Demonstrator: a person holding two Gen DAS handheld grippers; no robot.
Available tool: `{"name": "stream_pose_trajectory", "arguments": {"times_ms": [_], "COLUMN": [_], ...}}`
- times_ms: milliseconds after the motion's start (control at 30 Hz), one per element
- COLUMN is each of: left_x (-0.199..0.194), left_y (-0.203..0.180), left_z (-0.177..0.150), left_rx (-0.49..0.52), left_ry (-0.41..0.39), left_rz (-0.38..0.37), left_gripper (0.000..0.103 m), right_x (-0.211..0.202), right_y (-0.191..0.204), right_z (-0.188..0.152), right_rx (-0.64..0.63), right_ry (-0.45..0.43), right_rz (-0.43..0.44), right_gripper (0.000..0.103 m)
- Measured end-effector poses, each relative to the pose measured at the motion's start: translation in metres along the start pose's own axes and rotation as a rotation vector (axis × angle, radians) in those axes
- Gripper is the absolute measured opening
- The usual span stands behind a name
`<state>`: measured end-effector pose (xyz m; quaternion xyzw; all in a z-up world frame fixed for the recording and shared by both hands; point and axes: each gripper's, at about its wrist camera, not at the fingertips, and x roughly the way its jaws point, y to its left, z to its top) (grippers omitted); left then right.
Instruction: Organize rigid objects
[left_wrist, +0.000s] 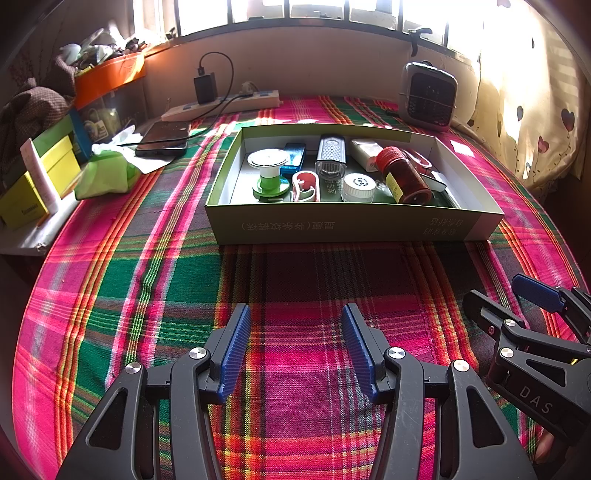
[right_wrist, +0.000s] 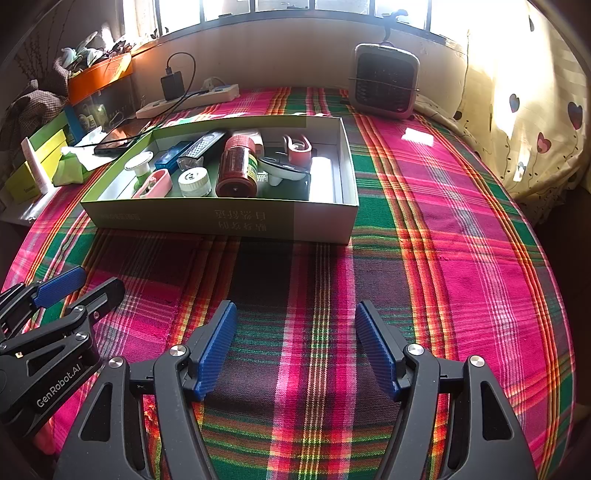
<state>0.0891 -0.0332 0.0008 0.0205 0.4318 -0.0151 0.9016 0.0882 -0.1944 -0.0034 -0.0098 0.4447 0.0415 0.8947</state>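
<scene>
While both grippers hang low over the plaid cloth (left_wrist: 155, 280), the green cardboard box (left_wrist: 343, 225) with the task's objects lies ahead of them, well apart from the fingertips. The left gripper (left_wrist: 295, 350) has its two blue pads spread wide, and only bare cloth shows between them; it holds nothing. The right gripper (right_wrist: 295, 347) is also wide open and empty, with cloth alone between its pads. Each gripper appears at the edge of the other's view, so they are side by side, near each other.

From the left wrist camera the box is straight ahead and a little to the right; from the right wrist camera it is ahead and to the left. Inside the box lie a brown bottle with a red cap (left_wrist: 404, 173) on its side, a small white jar (left_wrist: 357, 188) just beside it, a silver flashlight-like device (left_wrist: 331, 157), a blue case (left_wrist: 293, 158), a green and white spool-shaped object (left_wrist: 269, 173), a pink and white holder (left_wrist: 306, 186) and a white box (left_wrist: 365, 152). They are packed close, several touching.

Beyond the box, a small heater (left_wrist: 428, 96) stands near the wall, and a white power strip (left_wrist: 221, 105) with a black charger lies to the left. A dark phone (left_wrist: 164, 138) rests beside a green tissue pack (left_wrist: 107, 175).
</scene>
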Motion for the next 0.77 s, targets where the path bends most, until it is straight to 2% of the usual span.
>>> {"name": "stream_pose_trajectory", "arguments": {"times_ms": [767], "left_x": [0.0002], "left_y": [-0.0001], "left_z": [-0.0001], "left_rx": [0.000], "left_ry": [0.000], "left_rz": [0.000], "left_gripper": [0.051], "right_x": [-0.0001], "right_y": [0.0019], "right_z": [-0.0007], "right_rx": [0.000], "right_ry": [0.000], "right_rz": [0.001], "right_gripper": [0.070]}}
